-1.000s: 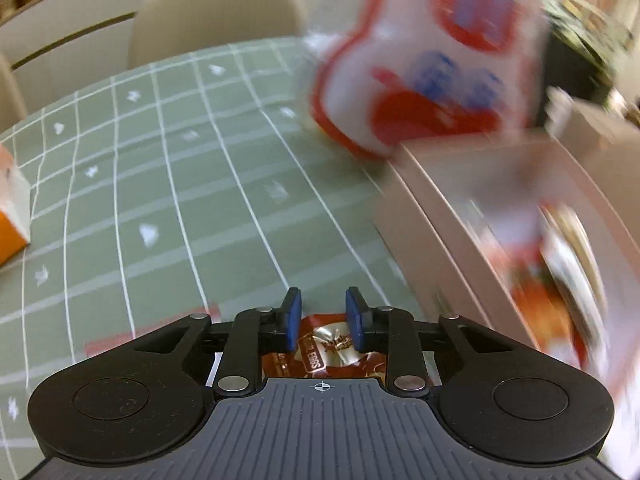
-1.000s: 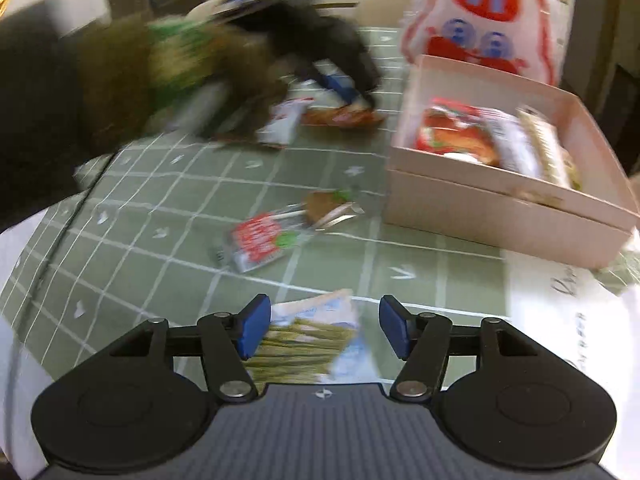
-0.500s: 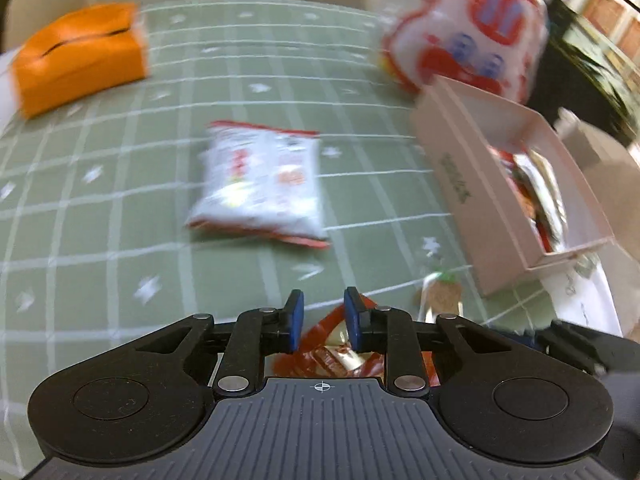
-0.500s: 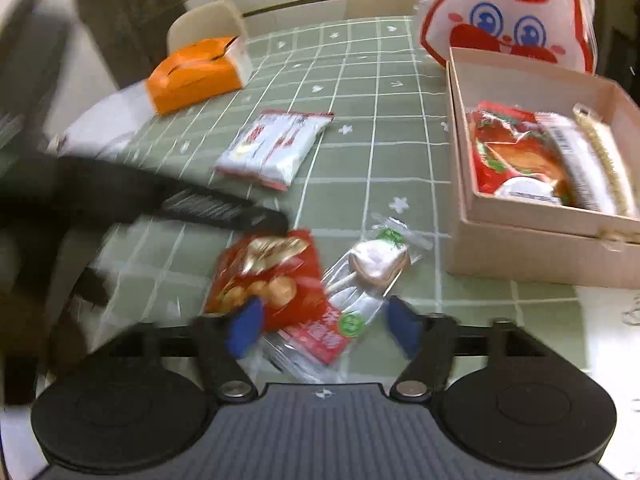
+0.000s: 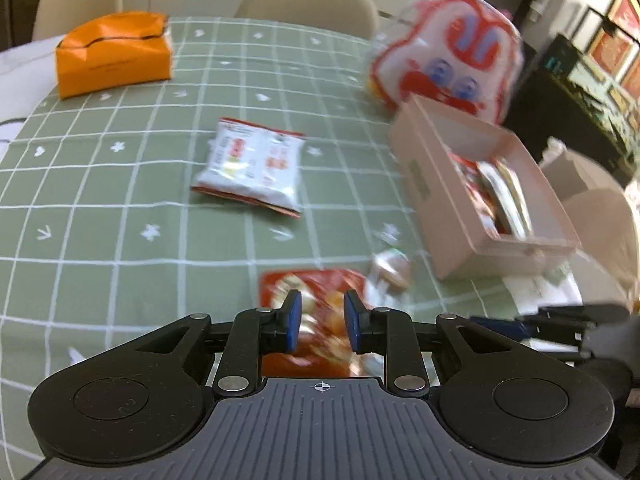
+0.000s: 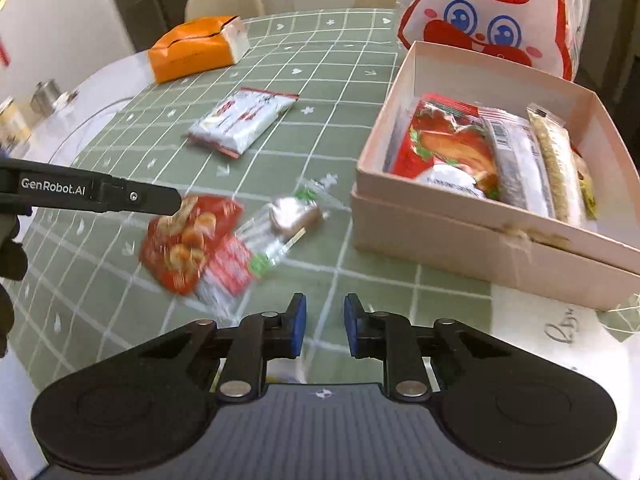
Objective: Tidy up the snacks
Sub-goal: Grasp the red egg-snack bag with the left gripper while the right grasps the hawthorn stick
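Note:
My left gripper point(image 5: 319, 322) is shut on a red snack packet point(image 5: 316, 300), held just above the green tablecloth; the right wrist view shows its finger point(image 6: 136, 197) gripping that packet point(image 6: 188, 240). A clear-wrapped cookie packet point(image 6: 272, 236) lies beside it. A white snack bag point(image 5: 252, 164) lies mid-table. The pink box point(image 6: 500, 232) at the right holds several snacks. My right gripper point(image 6: 325, 326) has its fingers nearly together with nothing seen between them; a pale packet point(image 6: 286, 372) shows low under its left finger.
An orange tissue box point(image 5: 112, 56) sits at the far left of the table. A big white-and-red bunny bag point(image 6: 492, 12) stands behind the pink box. Chairs stand beyond the table. Metal jars point(image 6: 44, 94) sit at the table's left edge.
My left gripper swung left from the box and came back over the table with the red packet. My right gripper closed from wide open, leaving the green-stick packet below it.

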The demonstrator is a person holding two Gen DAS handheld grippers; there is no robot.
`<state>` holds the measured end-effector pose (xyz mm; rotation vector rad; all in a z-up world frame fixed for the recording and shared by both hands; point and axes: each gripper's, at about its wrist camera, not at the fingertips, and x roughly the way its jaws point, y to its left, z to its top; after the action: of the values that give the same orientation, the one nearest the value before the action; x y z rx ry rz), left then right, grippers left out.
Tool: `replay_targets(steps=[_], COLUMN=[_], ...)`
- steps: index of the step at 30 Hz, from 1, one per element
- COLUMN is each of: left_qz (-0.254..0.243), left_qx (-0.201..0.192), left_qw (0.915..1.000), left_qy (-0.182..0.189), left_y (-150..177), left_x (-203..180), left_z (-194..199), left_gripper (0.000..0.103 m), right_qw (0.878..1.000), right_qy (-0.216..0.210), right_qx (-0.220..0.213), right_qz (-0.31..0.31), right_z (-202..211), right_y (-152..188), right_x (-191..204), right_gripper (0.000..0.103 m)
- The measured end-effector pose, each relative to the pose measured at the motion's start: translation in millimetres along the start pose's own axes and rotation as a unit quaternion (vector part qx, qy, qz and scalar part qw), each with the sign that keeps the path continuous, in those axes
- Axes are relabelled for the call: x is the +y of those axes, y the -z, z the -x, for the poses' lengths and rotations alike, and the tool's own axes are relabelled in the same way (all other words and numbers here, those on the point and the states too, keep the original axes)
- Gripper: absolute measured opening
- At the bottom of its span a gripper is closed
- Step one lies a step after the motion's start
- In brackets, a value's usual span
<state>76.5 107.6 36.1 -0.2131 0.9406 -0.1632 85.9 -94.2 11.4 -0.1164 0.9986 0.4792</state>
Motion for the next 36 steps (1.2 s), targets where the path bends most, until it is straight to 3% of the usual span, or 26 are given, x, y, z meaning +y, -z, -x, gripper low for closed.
replay_targets(steps=[3, 6, 8, 12, 15, 20, 22, 24, 26, 31, 36], left_qz=[-0.042, -0.031, -0.059, -0.078, -0.066, -0.043, -0.034, -0.018, 0.000, 0.000, -0.041], left_qx=[-0.008, -0.010, -0.013, -0.009, -0.003, 0.005, 0.006, 0.008, 0.011, 0.015, 0.023], left_qw=[0.9974, 0.9954, 0.9915, 0.9885, 0.9879, 0.9926, 0.9943, 0.9964, 0.9981, 0.9998, 0.9986], left_qy=[-0.058, -0.090, -0.115, -0.129, -0.140, -0.114, -0.101, -0.083, -0.061, -0.012, -0.023], left_y=[2, -4, -3, 7, 10, 6, 6, 6, 7, 13, 16], left_x=[-25, -31, -37, -26, -5, 25, 33, 42, 49, 47, 15], left_z=[-9, -26, -31, -21, -11, -4, -3, -2, 1, 15, 12], left_gripper=[0.031, 0.034, 0.041, 0.041, 0.041, 0.044, 0.045, 0.044, 0.042, 0.041, 0.041], right_qw=[0.999, 0.998, 0.997, 0.995, 0.993, 0.994, 0.997, 0.997, 0.996, 0.995, 0.995], right_qy=[-0.031, -0.067, -0.055, -0.034, -0.029, 0.015, 0.042, 0.065, 0.047, 0.040, 0.043], right_qx=[0.008, 0.001, -0.015, -0.025, -0.028, -0.045, -0.041, -0.036, -0.036, -0.011, -0.015], right_qz=[0.005, -0.016, -0.048, -0.095, -0.108, -0.102, -0.058, 0.015, 0.066, 0.092, 0.084], right_z=[5, 2, -3, -13, -22, -42, -49, -54, -48, -24, 9], right_y=[0, -9, -16, -23, -28, -48, -53, -50, -43, -28, -1], right_x=[-3, -1, 0, -3, 3, 26, 44, 62, 67, 46, 16], right_gripper=[0.021, 0.038, 0.049, 0.050, 0.060, 0.068, 0.067, 0.050, 0.041, 0.037, 0.037])
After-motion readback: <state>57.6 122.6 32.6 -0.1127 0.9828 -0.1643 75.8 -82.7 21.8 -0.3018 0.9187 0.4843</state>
